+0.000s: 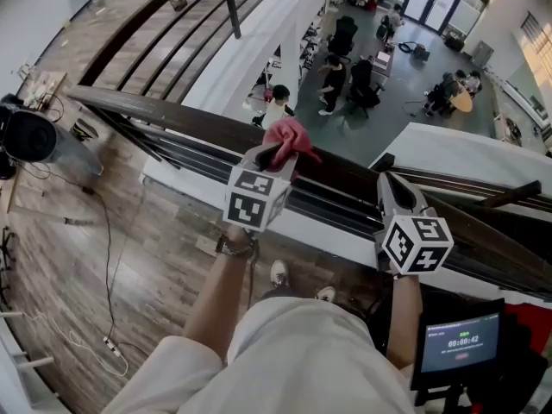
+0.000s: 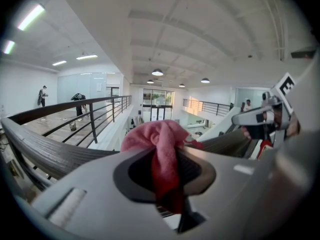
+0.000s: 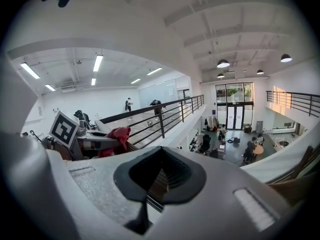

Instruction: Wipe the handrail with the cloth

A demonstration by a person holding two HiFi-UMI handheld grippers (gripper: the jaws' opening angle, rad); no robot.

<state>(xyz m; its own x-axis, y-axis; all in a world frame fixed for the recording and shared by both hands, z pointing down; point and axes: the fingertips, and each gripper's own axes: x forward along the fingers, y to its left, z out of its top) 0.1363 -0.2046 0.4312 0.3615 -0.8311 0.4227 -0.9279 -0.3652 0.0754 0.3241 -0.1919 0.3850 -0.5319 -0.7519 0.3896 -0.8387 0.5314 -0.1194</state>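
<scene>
Mezzanine edge, open floor far below. Person stands at the handrail (image 1: pixel 172 119), a dark wooden rail running from upper left to lower right across the head view.

Left gripper (image 1: pixel 269 158): jaws clamped on the cloth (image 1: pixel 290 136), a pink bunched rag. The left gripper view shows a fold pinched between the jaws, with the rest bulging out past the tips. From the head view the bunch sits on top of the rail, about midway along the visible stretch. Firm contact can't be confirmed; it reads as touching or just above.

Right gripper (image 1: pixel 388 184): jaws together, nothing held. Only the railing shows through the hollow between them in its own view. It sits further right along the rail, close over it and apart from the cloth, taking no part in the wiping.

Progress, as a judgement:
- Cloth is gripped and brought to the rail, so the setup is done.
- The rail surface shows no streak, damp mark or change of sheen on either side of the cloth, so how much has been wiped cannot be read.
- Long runs of rail extend to the left and right of the cloth, so most of the wiping probably remains.
</scene>
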